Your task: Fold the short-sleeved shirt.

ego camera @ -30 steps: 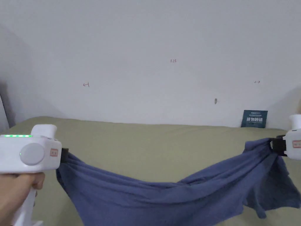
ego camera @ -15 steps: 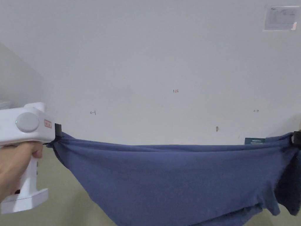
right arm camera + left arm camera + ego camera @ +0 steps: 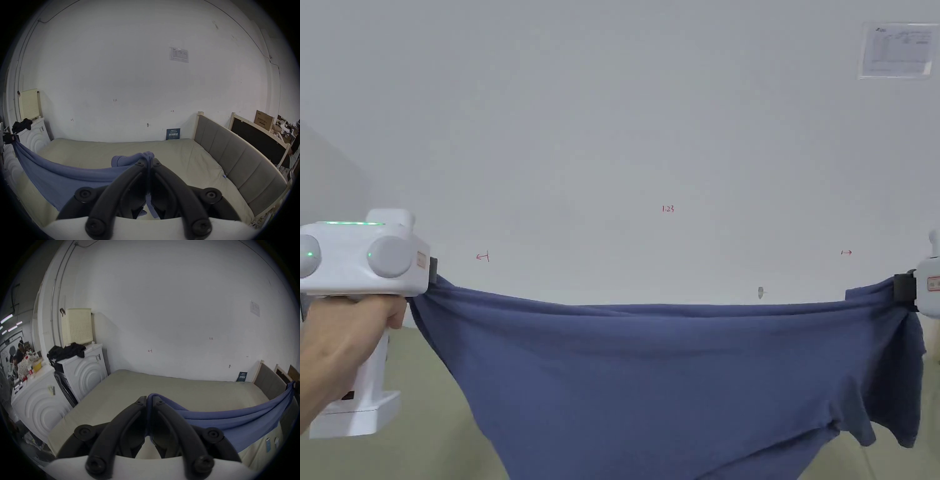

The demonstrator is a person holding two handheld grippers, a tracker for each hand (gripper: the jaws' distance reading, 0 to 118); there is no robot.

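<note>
Shirt: the blue short-sleeved shirt (image 3: pixel 675 381) hangs in the air across the lower half of the head view, stretched between both grippers above the olive bed (image 3: pixel 162 391).
Left gripper: the left gripper (image 3: pixel 149 400) sits at centre bottom of its own view, jaws closed tight on a bunched blue edge.
Right gripper: the right gripper (image 3: pixel 149 158), likewise jaws together, pinches a gathered wad of cloth.
Top edge: nearly straight from mid left to mid right of the head view; a sleeve (image 3: pixel 894 400) droops at lower right.
Handling: looks like thin, soft, light jersey, limp and stretchy, likely to sag and crease wherever it is unsupported.
Where to hold: I'd judge the two outer corners best, kept taut while lowering it flat.
</note>
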